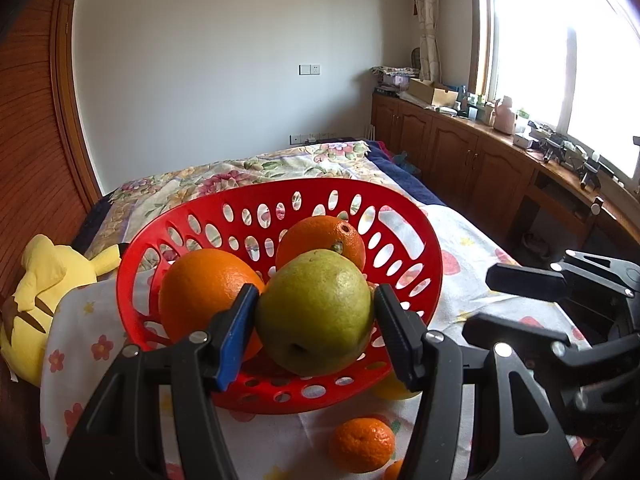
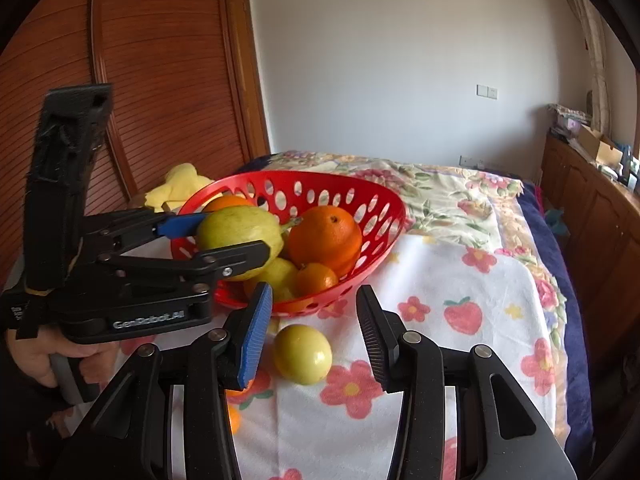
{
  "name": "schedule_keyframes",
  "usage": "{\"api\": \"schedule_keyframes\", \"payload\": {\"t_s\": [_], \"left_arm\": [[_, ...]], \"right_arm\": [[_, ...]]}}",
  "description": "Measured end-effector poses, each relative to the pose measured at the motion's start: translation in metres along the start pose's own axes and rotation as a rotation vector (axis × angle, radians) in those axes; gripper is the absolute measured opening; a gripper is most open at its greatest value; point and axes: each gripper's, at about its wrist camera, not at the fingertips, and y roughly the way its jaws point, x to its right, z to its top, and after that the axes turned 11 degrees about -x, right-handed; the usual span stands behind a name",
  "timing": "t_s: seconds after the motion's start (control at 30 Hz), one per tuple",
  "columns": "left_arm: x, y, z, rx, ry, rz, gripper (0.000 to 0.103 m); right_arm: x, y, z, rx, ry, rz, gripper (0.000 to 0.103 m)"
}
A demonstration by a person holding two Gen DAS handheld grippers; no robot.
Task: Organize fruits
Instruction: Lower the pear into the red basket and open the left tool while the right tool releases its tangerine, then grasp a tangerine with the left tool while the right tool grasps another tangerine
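Bed (image 1: 460, 240) w/ white flower-print sheet fills the middle; everything else placed off it. Floral quilt (image 1: 256, 172) spread over bed's far end, dark blue blanket (image 1: 404, 176) along its window side. Yellow plush toy (image 1: 36, 300) at bed's edge nearest the slatted wood door (image 2: 160, 80). Wood cabinets (image 1: 460, 152) run beside bed under window (image 1: 560, 60), top cluttered w/ boxes & small items. White wall behind bed has a switch plate (image 1: 309, 69); curtain (image 1: 426, 20) by window.

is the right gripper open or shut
Open: right gripper has a wide gap between its fingers, holding nothing, with the yellow fruit on the cloth beyond.
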Motion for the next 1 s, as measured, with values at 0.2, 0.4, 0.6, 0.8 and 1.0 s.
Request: {"api": "schedule_keyframes", "payload": {"t_s": [0.2,0.4,0.6,0.8,1.0], "left_arm": [[0.002,0.006,0.001,-0.013,0.0,-0.002,0.059],[0.002,-0.005,0.001,0.042,0.023,0.017,0.063],[-0.003,-0.029,-0.017,0.081,0.04,-0.001,0.065],[-0.007,-0.047,-0.048,0.101,0.049,-0.035,0.067],[-0.008,-0.053,-0.079,0.09,0.059,-0.052,0.068]], "right_arm": [[-0.002,-0.002,-0.007,0.007,-0.001,0.019,0.044],[-0.002,0.003,-0.01,0.004,0.004,0.038,0.045],[-0.006,-0.001,-0.018,0.009,-0.004,0.039,0.045],[-0.019,-0.013,-0.035,0.014,-0.026,0.017,0.046],[-0.032,-0.025,-0.059,0.002,0.008,0.027,0.047]]}}
